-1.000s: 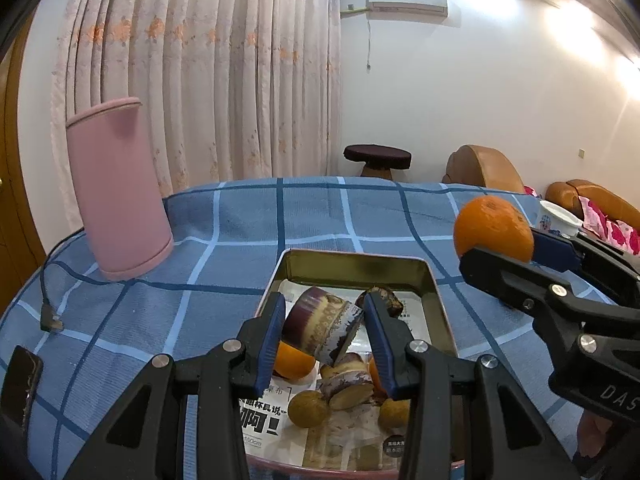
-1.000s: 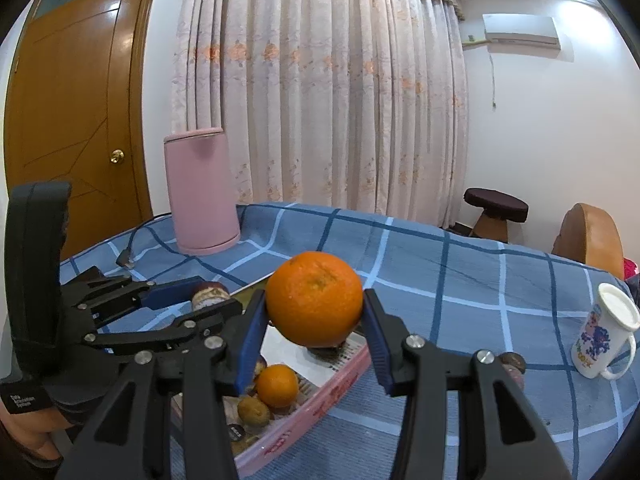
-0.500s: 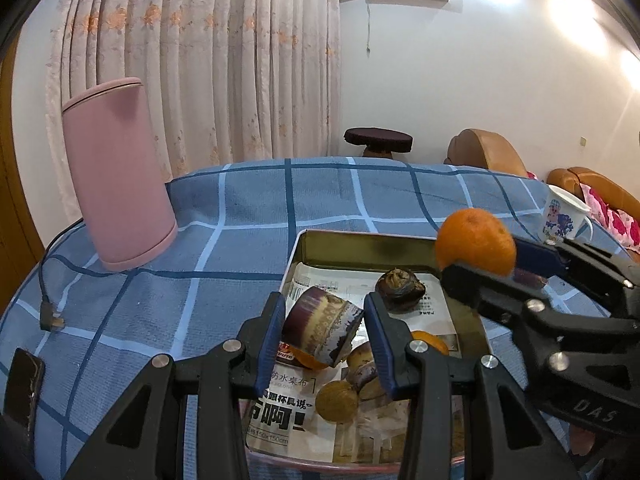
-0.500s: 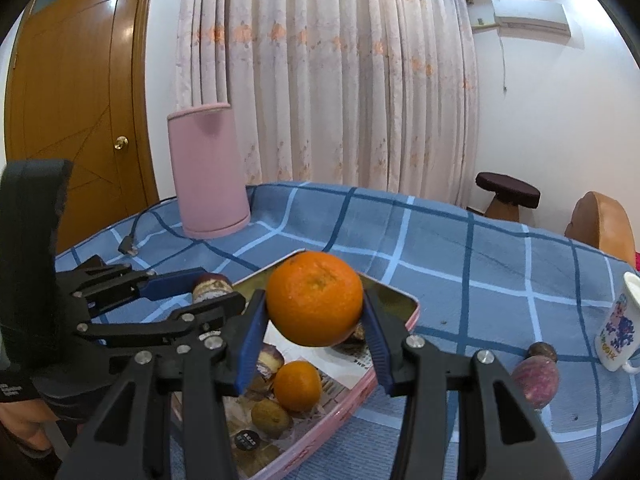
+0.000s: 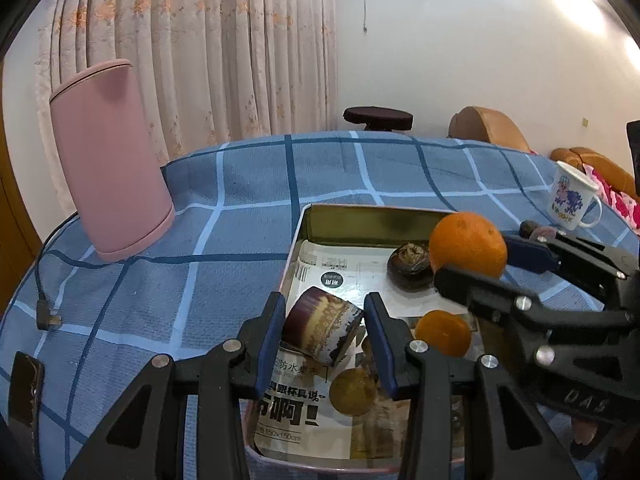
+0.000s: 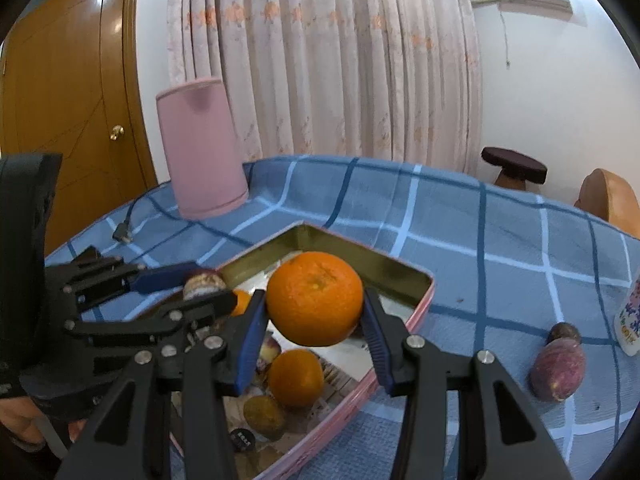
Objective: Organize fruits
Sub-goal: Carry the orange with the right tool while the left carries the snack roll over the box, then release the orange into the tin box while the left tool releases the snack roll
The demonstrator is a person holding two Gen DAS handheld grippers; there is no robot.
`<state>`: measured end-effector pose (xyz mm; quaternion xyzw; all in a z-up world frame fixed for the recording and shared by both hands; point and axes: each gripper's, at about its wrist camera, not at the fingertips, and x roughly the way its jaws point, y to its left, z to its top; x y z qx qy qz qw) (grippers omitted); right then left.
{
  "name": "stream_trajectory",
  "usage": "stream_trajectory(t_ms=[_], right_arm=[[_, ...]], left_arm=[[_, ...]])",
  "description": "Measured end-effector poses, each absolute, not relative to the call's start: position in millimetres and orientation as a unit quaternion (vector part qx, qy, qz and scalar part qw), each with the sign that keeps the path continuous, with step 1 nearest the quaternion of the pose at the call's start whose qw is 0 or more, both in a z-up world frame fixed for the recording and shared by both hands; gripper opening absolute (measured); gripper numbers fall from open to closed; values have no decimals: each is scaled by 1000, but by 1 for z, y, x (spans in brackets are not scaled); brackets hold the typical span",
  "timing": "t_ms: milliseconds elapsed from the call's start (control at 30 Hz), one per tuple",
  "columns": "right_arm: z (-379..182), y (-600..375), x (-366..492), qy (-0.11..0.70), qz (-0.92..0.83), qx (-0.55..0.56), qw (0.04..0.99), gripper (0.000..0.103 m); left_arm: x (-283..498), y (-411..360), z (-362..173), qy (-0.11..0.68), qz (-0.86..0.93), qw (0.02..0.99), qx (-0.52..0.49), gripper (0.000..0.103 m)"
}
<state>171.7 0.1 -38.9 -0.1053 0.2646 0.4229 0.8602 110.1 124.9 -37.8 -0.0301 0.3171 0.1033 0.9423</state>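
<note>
My left gripper [image 5: 325, 332] is shut on a cut purple fruit piece [image 5: 320, 326] and holds it above the left side of a paper-lined metal tray [image 5: 360, 220]. My right gripper [image 6: 314, 322] is shut on a large orange [image 6: 315, 298] above the tray [image 6: 360, 256]; it also shows in the left wrist view [image 5: 468, 246]. In the tray lie a small orange [image 5: 442, 332], a dark round fruit [image 5: 410, 266] and a brownish fruit [image 5: 354, 390]. A purple fruit [image 6: 556, 364] lies on the cloth right of the tray.
A tall pink container [image 5: 110, 160] stands at the back left on the blue checked tablecloth [image 5: 240, 184]. A cable with a plug [image 5: 48, 320] lies left. A white printed mug [image 5: 572, 196] stands at the right. A phone [image 5: 24, 392] lies at the near left edge.
Both grippers have moved down and forward over the tray, each still holding its fruit. The right gripper's orange now sits lower, over the tray's far right part.
</note>
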Motion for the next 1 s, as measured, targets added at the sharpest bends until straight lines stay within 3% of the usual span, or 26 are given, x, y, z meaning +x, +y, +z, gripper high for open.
stream_trajectory(t_ms=[633,700,767,800,867,933,1000], right_arm=[[-49,0,174,300,448,-120,834,52],[-47,-4,172,291,449,-117,837,61],[-44,-8,171,283,449,-110,840,76],[-43,-11,170,281,447,-107,843,79],[-43,-15,170,278,446,-105,844,81],[-41,-21,169,276,444,-102,847,82],[-36,-29,167,266,444,-99,850,83]], left_arm=[[110,120,-39,322,103,941,-11,43],[110,120,-39,323,103,941,-12,43],[109,119,-38,325,101,940,-11,44],[108,118,-38,326,101,940,-9,44],[108,114,-37,327,103,939,-3,50],[107,113,-37,327,109,939,0,68],[104,109,-34,320,110,941,6,73]])
